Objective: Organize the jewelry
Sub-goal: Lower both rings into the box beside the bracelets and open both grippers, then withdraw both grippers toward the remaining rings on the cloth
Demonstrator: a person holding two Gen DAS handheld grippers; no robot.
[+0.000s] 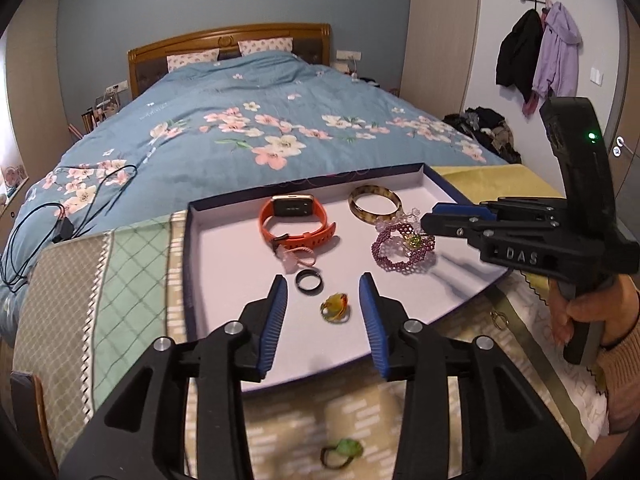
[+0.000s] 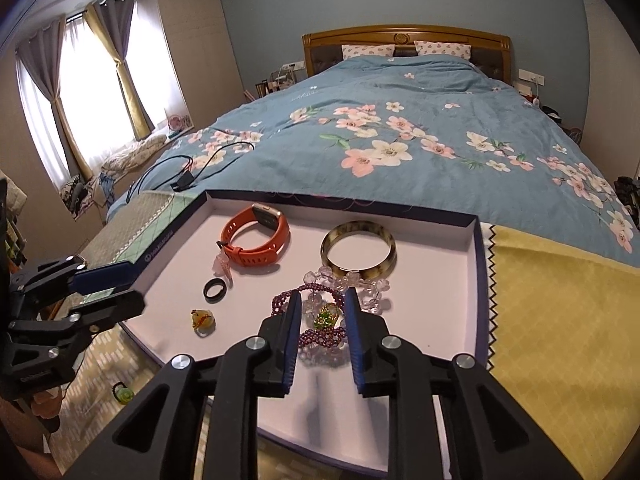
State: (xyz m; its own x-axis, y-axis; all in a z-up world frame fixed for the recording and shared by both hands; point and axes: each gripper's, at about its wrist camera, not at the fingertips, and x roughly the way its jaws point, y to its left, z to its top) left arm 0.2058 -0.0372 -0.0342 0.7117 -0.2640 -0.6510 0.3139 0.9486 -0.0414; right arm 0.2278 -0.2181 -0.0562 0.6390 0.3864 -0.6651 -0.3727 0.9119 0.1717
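A shallow white tray (image 1: 224, 256) (image 2: 440, 280) with dark rim holds an orange watch (image 1: 296, 220) (image 2: 256, 240), a tortoiseshell bangle (image 1: 374, 204) (image 2: 358, 250), a purple bead bracelet (image 1: 400, 248) (image 2: 320, 336), a clear bead bracelet (image 2: 360, 284), a black ring (image 1: 308, 281) (image 2: 216, 290) and an amber ring (image 1: 336, 307) (image 2: 203, 321). My left gripper (image 1: 323, 304) is open, its jaws either side of the amber ring. My right gripper (image 2: 323, 328) (image 1: 436, 220) is open over the purple bracelet, around a green-yellow ring (image 2: 329, 316) (image 1: 412, 240).
A green ring (image 1: 344, 450) (image 2: 123, 395) lies on the patterned cloth in front of the tray. A small gold ring (image 1: 498, 318) lies right of the tray. A yellow cloth (image 2: 560, 320) is on the right. The bed (image 1: 260, 128) lies behind, with black cables (image 1: 60, 216).
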